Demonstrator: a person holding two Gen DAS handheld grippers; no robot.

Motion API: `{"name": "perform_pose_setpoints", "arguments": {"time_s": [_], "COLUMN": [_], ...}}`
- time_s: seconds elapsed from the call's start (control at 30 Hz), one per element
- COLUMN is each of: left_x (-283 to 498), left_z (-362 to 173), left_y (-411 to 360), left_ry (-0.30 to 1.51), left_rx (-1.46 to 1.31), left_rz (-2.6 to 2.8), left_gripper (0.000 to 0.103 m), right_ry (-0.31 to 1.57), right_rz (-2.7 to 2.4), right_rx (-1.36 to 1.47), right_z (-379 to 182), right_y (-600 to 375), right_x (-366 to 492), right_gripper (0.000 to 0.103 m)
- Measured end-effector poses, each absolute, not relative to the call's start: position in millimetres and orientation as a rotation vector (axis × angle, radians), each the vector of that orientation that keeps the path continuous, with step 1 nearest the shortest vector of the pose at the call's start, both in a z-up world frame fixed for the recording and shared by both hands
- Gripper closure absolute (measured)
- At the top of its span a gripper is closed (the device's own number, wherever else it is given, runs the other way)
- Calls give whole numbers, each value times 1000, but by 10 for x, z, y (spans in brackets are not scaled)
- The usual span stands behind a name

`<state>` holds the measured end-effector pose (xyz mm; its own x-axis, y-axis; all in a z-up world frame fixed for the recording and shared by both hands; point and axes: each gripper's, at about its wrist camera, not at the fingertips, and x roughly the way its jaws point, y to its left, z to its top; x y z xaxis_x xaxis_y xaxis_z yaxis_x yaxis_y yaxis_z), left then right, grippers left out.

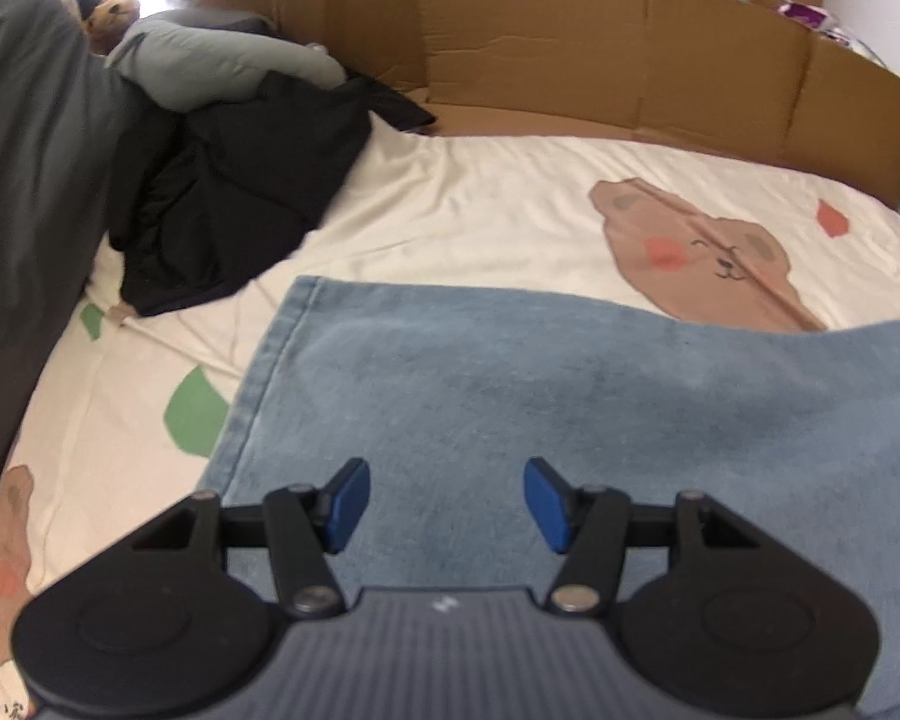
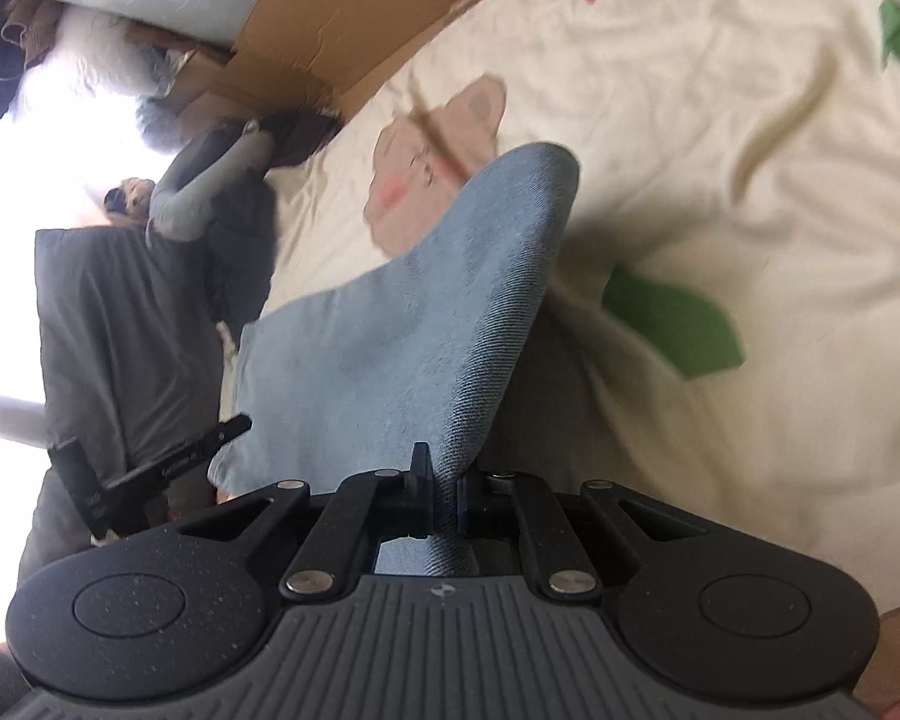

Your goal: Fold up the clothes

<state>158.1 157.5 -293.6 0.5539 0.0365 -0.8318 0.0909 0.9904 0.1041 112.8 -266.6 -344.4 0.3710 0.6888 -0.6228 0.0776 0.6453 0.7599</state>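
A light blue denim garment (image 1: 570,408) lies spread on the cream bedsheet (image 1: 480,204) with bear prints. My left gripper (image 1: 447,504) hovers above the garment, its blue pads (image 1: 351,504) apart and nothing between them. In the right wrist view my right gripper (image 2: 447,495) is shut on an edge of the blue denim garment (image 2: 426,324), which rises off the bedsheet (image 2: 720,150) in a raised fold. The left gripper's black fingers (image 2: 168,462) show at the left edge of that view.
A pile of black clothing (image 1: 240,192) and a grey garment (image 1: 222,54) lie at the bed's far left. Cardboard panels (image 1: 630,48) wall the far side. A dark grey cloth (image 1: 24,180) hangs at the left. A stuffed bear (image 1: 111,12) sits behind.
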Motion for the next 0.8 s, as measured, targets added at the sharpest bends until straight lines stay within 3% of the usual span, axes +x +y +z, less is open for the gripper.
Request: {"name": "perform_pose_setpoints", "arguments": {"time_s": [0.8], "left_x": [1588], "left_z": [-2997], "left_y": [1222], "left_ry": [1028], "left_rx": [136], "left_rz": [-118], "left_gripper": [43], "right_ry": [1004], "right_rz": [156], "right_rx": [812], "right_z": [-3064], "right_y": [-4011], "right_x": [1161], "right_gripper": [99]}}
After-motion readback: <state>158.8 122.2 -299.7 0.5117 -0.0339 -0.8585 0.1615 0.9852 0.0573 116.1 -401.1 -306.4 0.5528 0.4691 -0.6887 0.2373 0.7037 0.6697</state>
